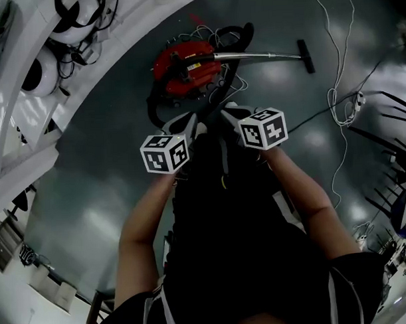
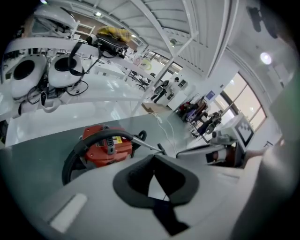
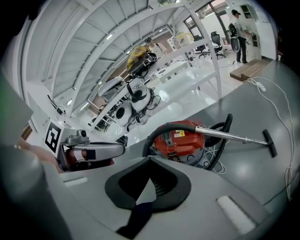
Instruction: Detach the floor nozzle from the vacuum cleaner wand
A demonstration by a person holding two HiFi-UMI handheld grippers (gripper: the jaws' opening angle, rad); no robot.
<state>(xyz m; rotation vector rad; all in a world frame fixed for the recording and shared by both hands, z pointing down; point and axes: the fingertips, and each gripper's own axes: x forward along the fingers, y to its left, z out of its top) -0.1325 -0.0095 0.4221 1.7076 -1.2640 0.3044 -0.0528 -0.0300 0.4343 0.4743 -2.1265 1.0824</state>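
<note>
The left gripper (image 2: 153, 160) is clenched on nothing, its pads together, held above the grey floor (image 1: 90, 168). Ahead lies one red vacuum canister (image 1: 186, 67). The right gripper (image 3: 149, 163), the second of two, is likewise clenched and empty. One metal wand (image 3: 236, 137) runs rightward to one black floor nozzle (image 3: 269, 143), which is attached and well apart from both grippers. The right gripper view shows the nozzle whole; in the left gripper view it is too small to make out.

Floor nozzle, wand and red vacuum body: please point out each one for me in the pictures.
floor nozzle (image 1: 306, 56), head view, middle of the black bar.
wand (image 1: 259, 54), head view, middle of the metal tube.
red vacuum body (image 3: 187, 143), right gripper view, on the red shell.
</note>
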